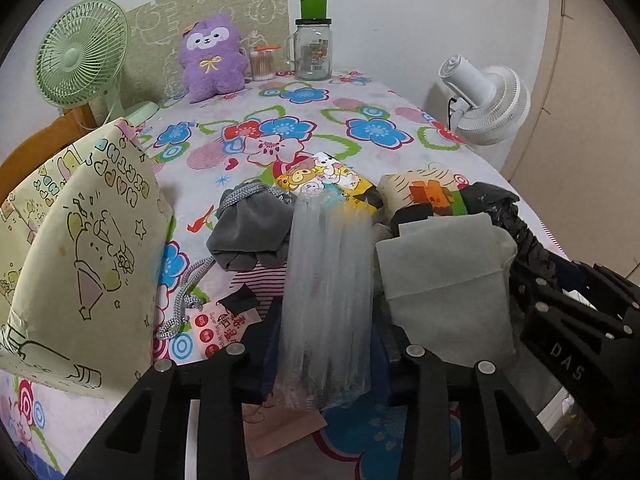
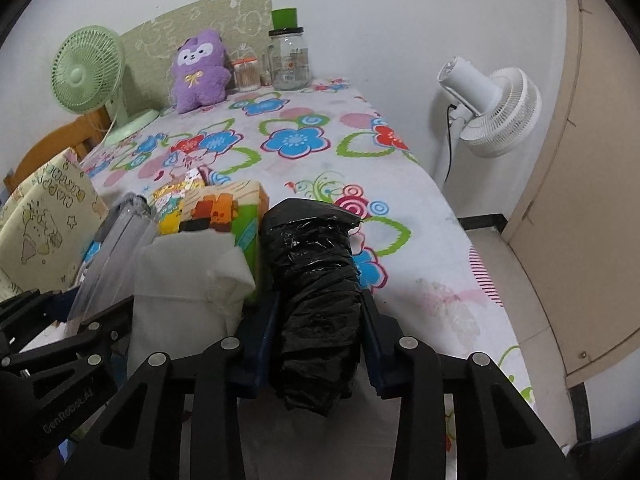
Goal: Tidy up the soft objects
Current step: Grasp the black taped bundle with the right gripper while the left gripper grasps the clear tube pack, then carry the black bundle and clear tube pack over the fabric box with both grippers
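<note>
My left gripper is shut on a clear plastic roll held above a pile of soft things: a grey drawstring pouch, a pale grey fabric bag, a striped cloth and cartoon tissue packs. My right gripper is shut on a black plastic bag roll, just right of the pile. That roll also shows in the left wrist view. The fabric bag and an orange-printed tissue pack lie to its left.
A cream cartoon-print paper bag stands at the left on the flowered tablecloth. At the back stand a purple plush, a green fan, a glass jar and a cotton swab box. A white fan stands beside the table.
</note>
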{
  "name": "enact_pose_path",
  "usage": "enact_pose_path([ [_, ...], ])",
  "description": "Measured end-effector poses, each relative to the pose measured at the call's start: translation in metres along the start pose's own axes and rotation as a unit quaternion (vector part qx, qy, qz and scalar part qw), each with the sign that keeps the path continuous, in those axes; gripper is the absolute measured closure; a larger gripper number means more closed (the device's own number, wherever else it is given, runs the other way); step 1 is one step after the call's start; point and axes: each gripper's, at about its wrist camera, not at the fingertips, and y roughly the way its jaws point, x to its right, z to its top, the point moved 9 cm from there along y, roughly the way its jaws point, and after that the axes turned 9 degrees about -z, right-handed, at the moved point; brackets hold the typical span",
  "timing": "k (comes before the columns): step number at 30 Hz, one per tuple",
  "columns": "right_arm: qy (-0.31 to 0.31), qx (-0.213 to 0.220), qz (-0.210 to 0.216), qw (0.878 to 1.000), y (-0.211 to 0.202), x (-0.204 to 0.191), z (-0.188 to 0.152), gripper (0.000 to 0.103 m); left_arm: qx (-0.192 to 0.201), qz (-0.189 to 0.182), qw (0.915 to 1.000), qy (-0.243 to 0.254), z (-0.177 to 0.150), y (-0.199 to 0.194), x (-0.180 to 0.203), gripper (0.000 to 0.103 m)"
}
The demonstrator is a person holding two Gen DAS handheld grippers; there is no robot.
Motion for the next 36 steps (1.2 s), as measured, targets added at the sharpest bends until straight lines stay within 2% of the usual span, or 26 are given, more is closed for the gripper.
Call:
enact_pose_path([
  [17, 0.005, 0.056, 0.0, 0.998, -0.042, -0.011, 0.027, 0.063, 0.026, -0.02, 0.9994, 0.007, 0.008, -0.022, 0.005, 0.081],
  [36, -0.012, 0.083, 0.016, 0.996, -0.078, -0.04, 0.05, 0.063, 0.058, -0.03, 0.9977, 0.017, 0.036, -0.055, 0.005, 0.081],
])
